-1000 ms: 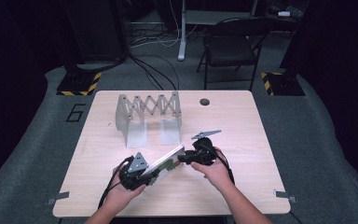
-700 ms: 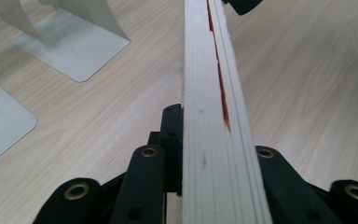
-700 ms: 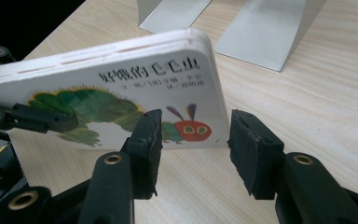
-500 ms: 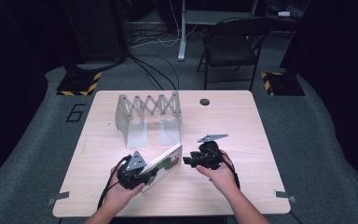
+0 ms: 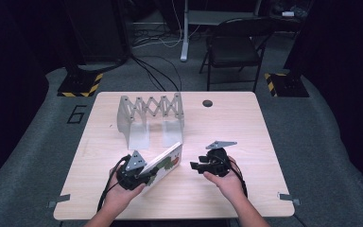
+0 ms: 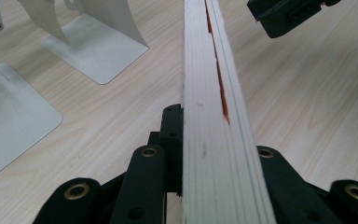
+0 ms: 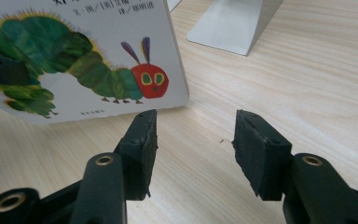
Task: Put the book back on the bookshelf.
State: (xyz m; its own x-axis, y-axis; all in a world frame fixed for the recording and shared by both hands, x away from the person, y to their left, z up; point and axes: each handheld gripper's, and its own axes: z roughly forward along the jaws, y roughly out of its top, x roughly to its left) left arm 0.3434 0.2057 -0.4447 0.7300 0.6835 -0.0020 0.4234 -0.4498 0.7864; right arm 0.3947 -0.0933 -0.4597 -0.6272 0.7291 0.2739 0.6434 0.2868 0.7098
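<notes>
Right gripper [image 5: 194,165] drawn back from book [image 5: 166,161], jaws just opening, nothing between.
High view: book near table [image 5: 246,123] front edge, tilted, pinched by left gripper [image 5: 144,177].
Left gripper view: thick white page block, red streaks, clamped edge-on.
Right gripper view: cover white, green caterpillar, red face; jaws spread.

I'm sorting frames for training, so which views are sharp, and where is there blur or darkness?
High view: the table is evenly lit, the floor around it dark, detail soft. Left gripper view: the book edge blurs close to the lens, while the bookend stays fairly crisp. Right gripper view: the caterpillar cover is sharp, and the right tool slightly soft.
</notes>
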